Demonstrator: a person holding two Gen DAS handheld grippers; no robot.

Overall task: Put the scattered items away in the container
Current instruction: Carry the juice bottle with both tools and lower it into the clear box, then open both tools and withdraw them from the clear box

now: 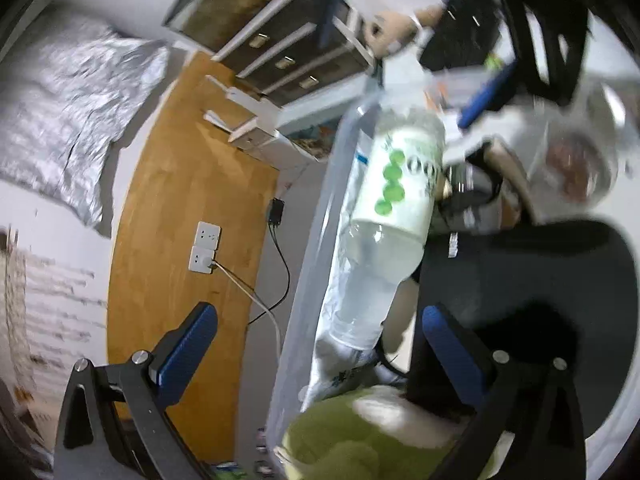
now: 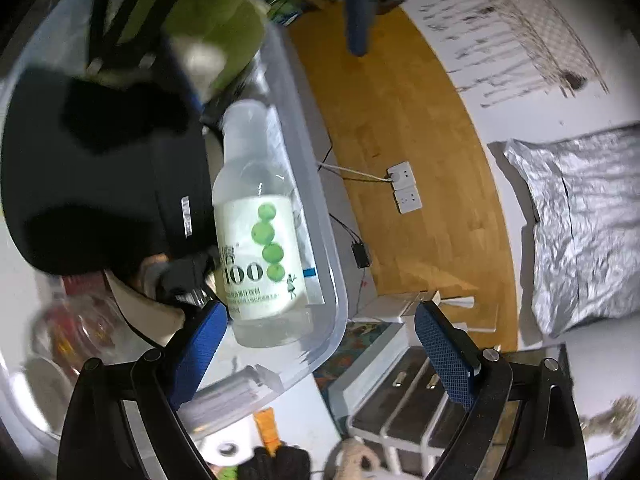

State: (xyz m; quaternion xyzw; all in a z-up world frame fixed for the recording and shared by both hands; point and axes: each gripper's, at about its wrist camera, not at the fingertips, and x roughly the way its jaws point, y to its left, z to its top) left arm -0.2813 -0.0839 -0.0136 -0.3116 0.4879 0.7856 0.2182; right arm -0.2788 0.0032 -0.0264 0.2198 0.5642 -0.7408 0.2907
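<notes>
A clear plastic bottle (image 2: 256, 236) with a white label and green dots lies inside the clear plastic container (image 2: 320, 216), against its wall. It also shows in the left wrist view (image 1: 396, 204). A black cap (image 2: 104, 184) and a green plush toy (image 2: 216, 24) lie in the container too. My right gripper (image 2: 320, 340) is open, its fingers astride the container's corner just past the bottle's base. My left gripper (image 1: 320, 352) is open over the container wall (image 1: 308, 280), with the green plush (image 1: 360, 436) and black cap (image 1: 520, 280) below it.
The container stands on a white surface beside a wooden floor strip (image 2: 404, 120) with wall sockets (image 2: 404, 188) and cables. A silver foil bag (image 2: 580, 224) lies to the side. A small drawer unit (image 2: 404, 400) and a tape roll (image 2: 228, 448) sit near the container.
</notes>
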